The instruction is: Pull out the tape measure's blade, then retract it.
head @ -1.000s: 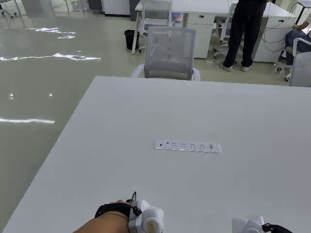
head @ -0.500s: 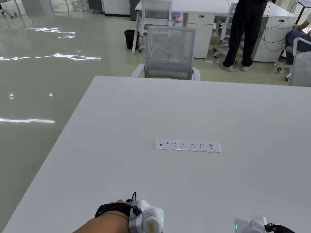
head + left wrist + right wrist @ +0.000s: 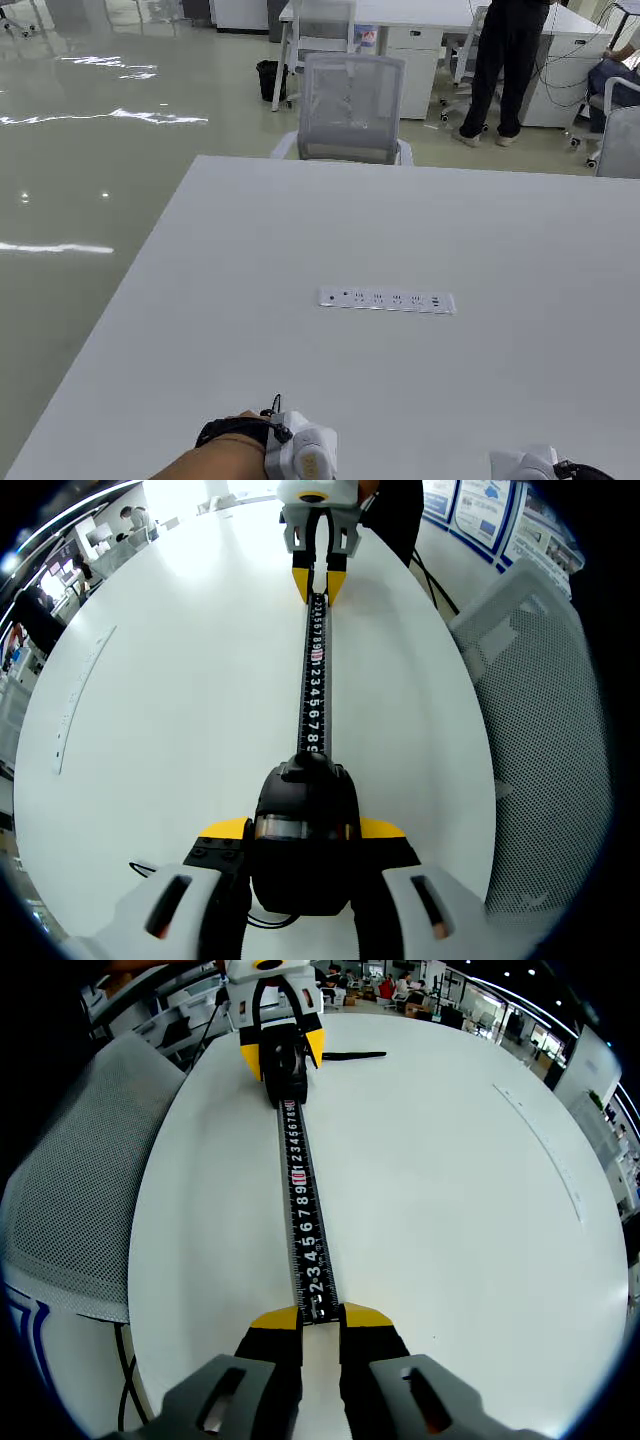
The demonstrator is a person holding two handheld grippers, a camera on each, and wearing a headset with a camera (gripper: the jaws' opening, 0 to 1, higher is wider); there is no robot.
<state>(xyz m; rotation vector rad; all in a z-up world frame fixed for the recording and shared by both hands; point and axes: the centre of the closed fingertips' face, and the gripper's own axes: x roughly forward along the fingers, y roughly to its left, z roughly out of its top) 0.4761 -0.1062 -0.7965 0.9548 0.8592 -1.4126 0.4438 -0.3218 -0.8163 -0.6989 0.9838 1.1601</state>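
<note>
The black tape measure case (image 3: 300, 820) sits between the yellow jaws of my left gripper (image 3: 302, 830), which is shut on it. Its black-and-white blade (image 3: 313, 685) runs straight over the white table (image 3: 180, 710) to my right gripper (image 3: 319, 580). In the right gripper view, my right gripper (image 3: 320, 1316) is shut on the blade's tip. From there the blade (image 3: 300, 1195) stretches to the case (image 3: 285, 1068) in the left gripper (image 3: 282, 1055). The head view shows the rear of the left gripper (image 3: 300, 455) and of the right gripper (image 3: 527, 466) at the bottom edge.
A white power strip (image 3: 386, 301) lies mid-table. A grey mesh chair (image 3: 350, 108) stands at the far edge, and another mesh chair (image 3: 540, 710) is beside the near edge. A person (image 3: 505, 60) stands by desks beyond. A thin black object (image 3: 352, 1056) lies near the case.
In the head view the right gripper has edged slightly to the right along the bottom edge. The left gripper has stayed put.
</note>
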